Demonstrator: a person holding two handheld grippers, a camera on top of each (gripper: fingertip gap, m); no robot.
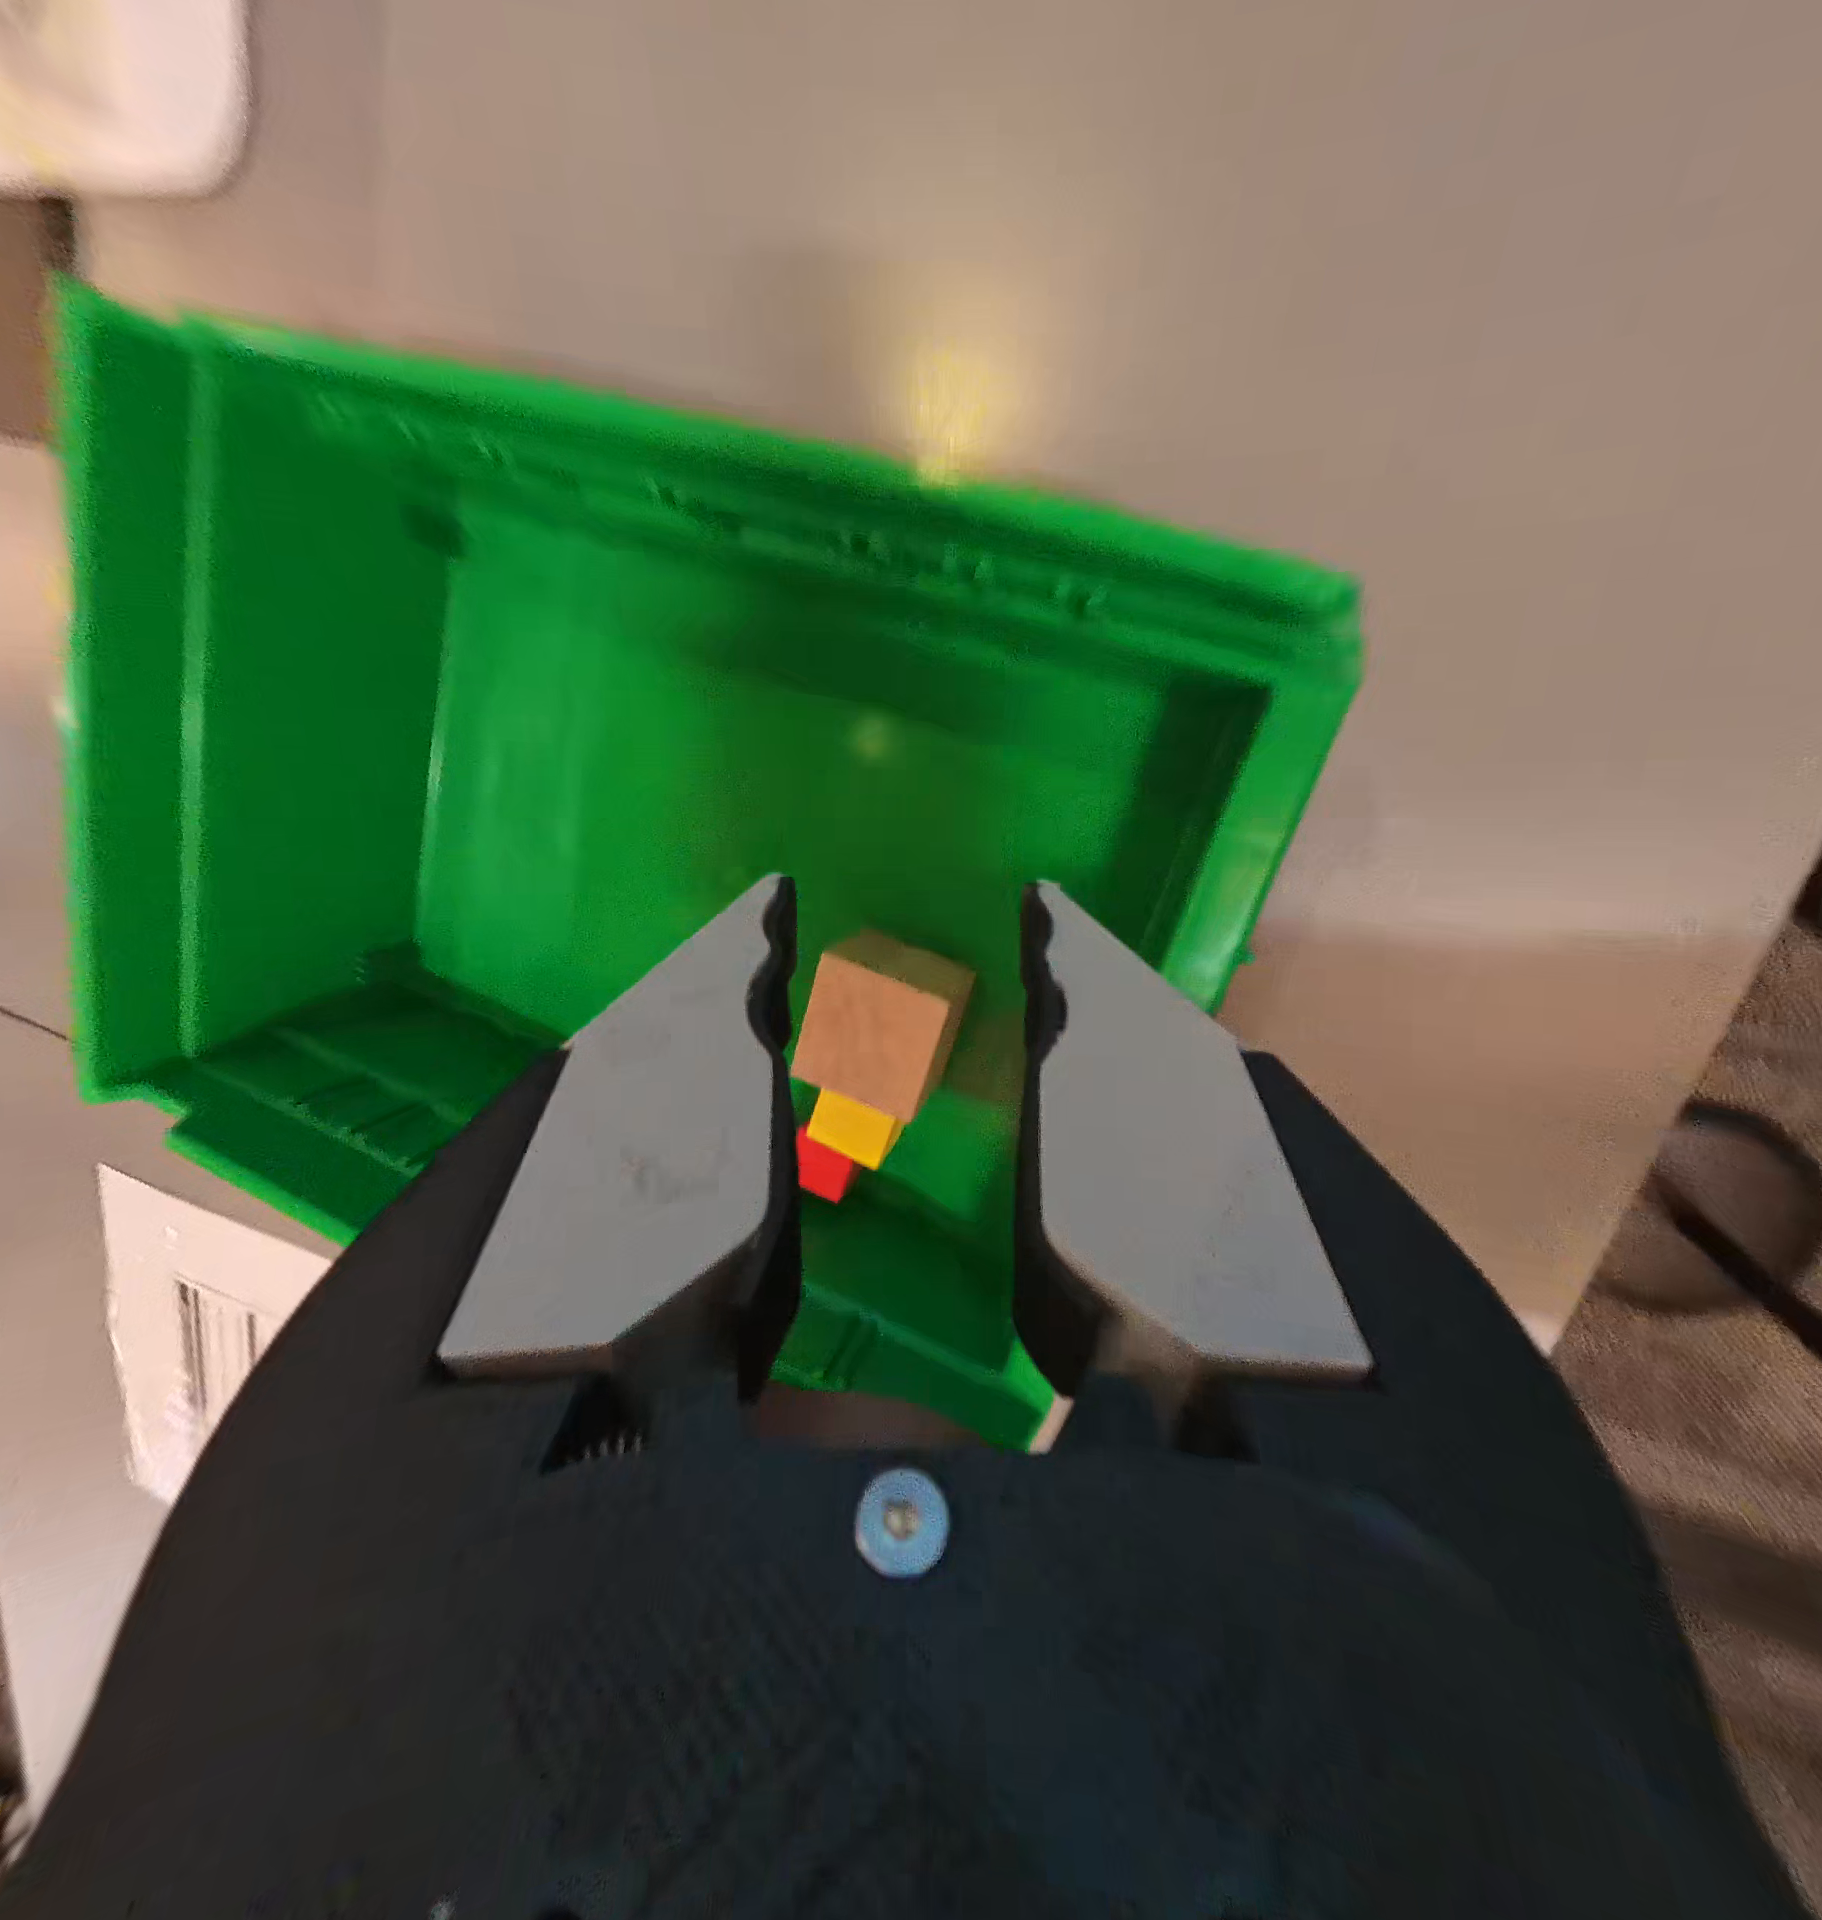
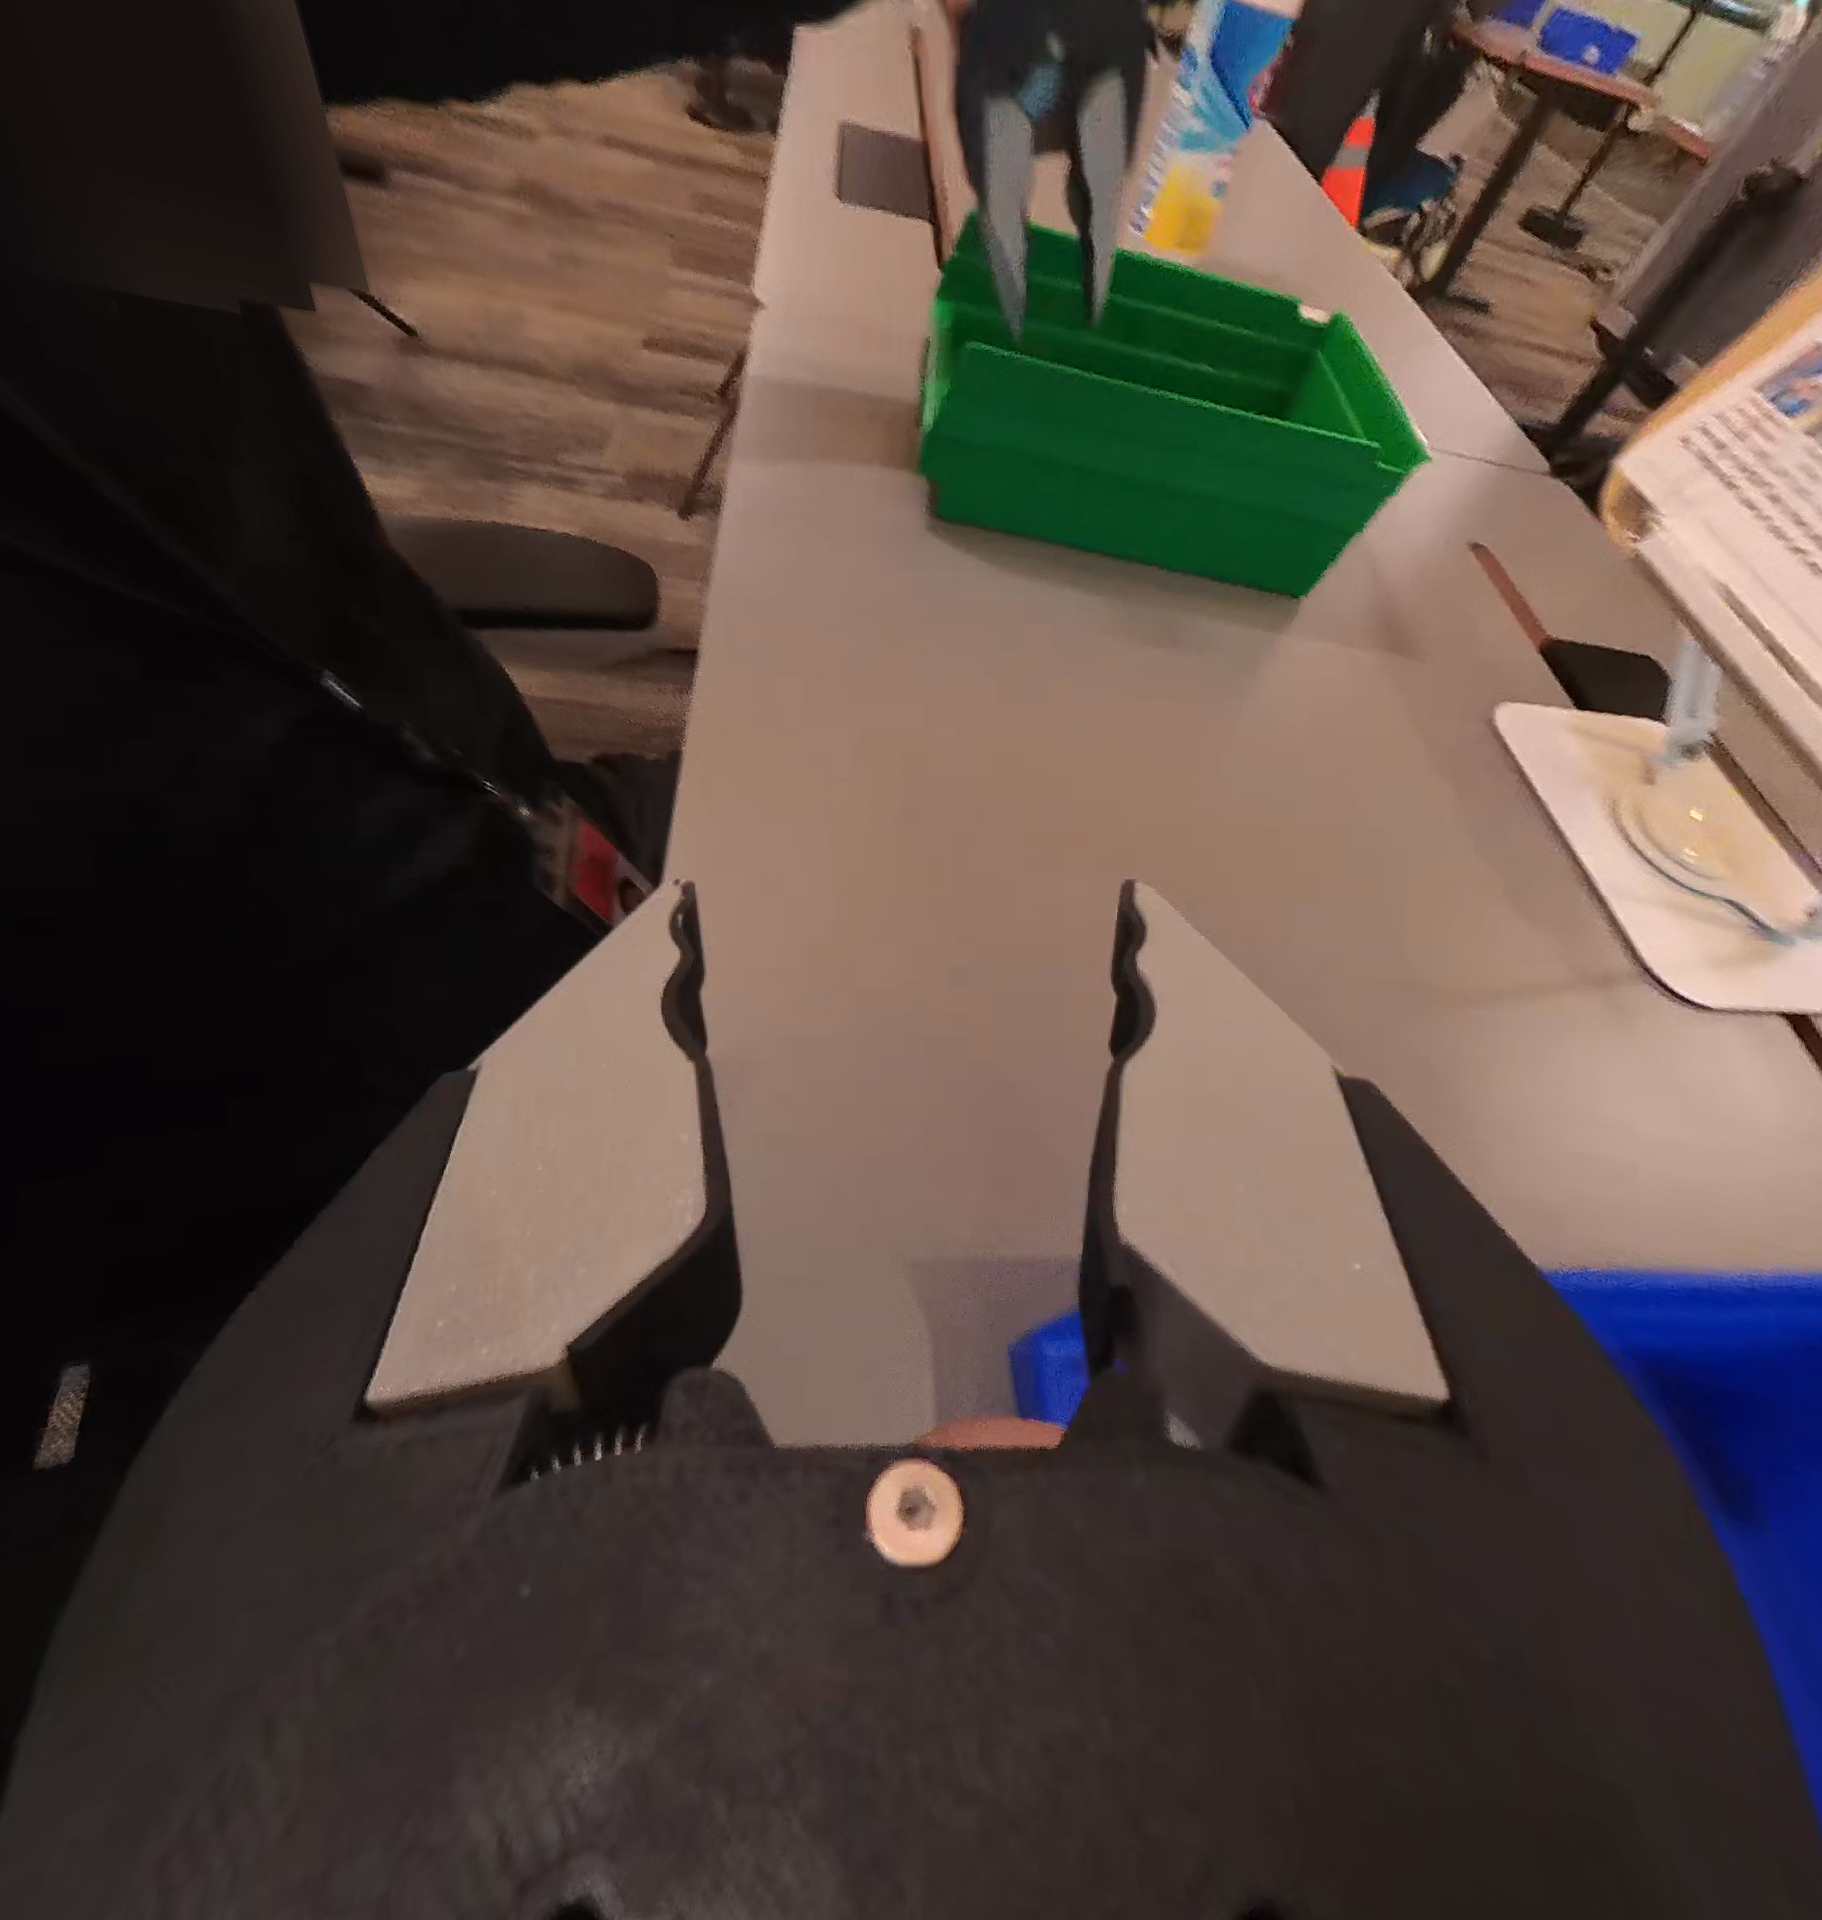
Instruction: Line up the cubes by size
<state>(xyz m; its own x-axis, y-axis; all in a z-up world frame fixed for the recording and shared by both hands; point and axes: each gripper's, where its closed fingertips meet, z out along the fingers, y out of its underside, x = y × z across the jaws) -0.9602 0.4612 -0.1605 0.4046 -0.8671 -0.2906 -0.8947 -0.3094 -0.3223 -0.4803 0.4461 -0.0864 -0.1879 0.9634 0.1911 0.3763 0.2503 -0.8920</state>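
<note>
In the left wrist view three cubes lie in a row on the floor of a green bin point(image 1: 294, 727): a large tan wooden cube point(image 1: 871, 1029), a smaller yellow cube point(image 1: 855, 1127) and a smallest red cube point(image 1: 824, 1169). My left gripper point(image 1: 907, 904) is open and empty, hovering above them with the cubes seen between its fingers. The right wrist view shows the same green bin point(image 2: 1146, 488) farther up the grey table, with the left gripper point(image 2: 1058, 301) pointing down into it. My right gripper point(image 2: 907, 904) is open and empty over bare table.
A blue bin point(image 2: 1717, 1455) sits at the near right under my right gripper. A white mat with a clear object point(image 2: 1665, 862) and a printed box point(image 2: 1780, 436) stand at the right. A person in dark clothing point(image 2: 211, 831) is at the left. A white label point(image 1: 200, 1320) lies near the green bin.
</note>
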